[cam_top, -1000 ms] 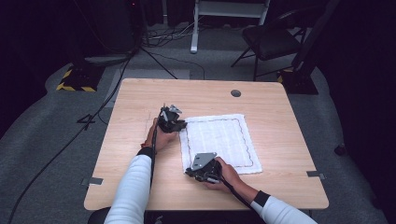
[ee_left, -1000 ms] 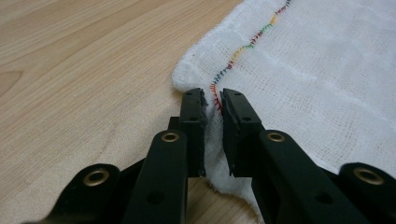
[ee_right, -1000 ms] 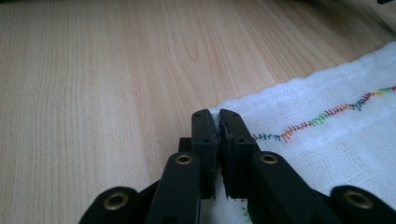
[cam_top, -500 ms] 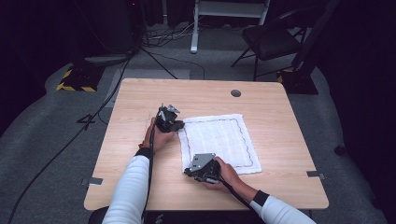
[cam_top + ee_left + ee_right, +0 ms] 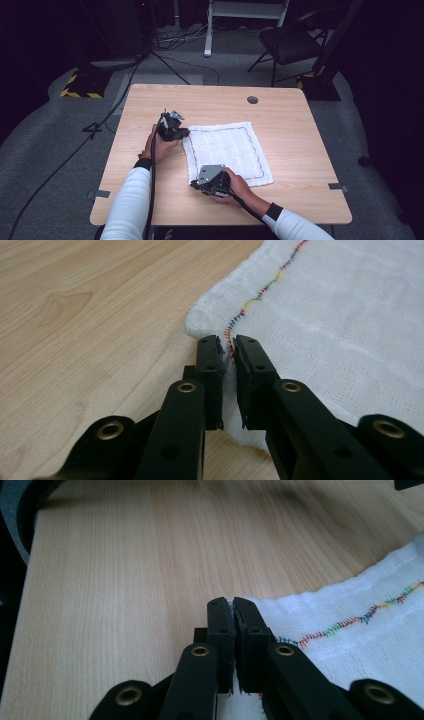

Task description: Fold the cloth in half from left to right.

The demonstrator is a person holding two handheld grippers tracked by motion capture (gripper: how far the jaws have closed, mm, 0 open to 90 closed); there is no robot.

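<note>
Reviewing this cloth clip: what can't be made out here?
- High view: jaws of the left gripper and right gripper are too small, hidden by their bodies.
- Left gripper view: the white cloth runs past the frame's right edge.
- Right gripper view: the cloth corner between the jaws is hidden.

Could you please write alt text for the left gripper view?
The left gripper is shut on the corner of a white cloth with a rainbow-coloured wavy stitch line. The cloth lies on a pale wooden table.
</note>
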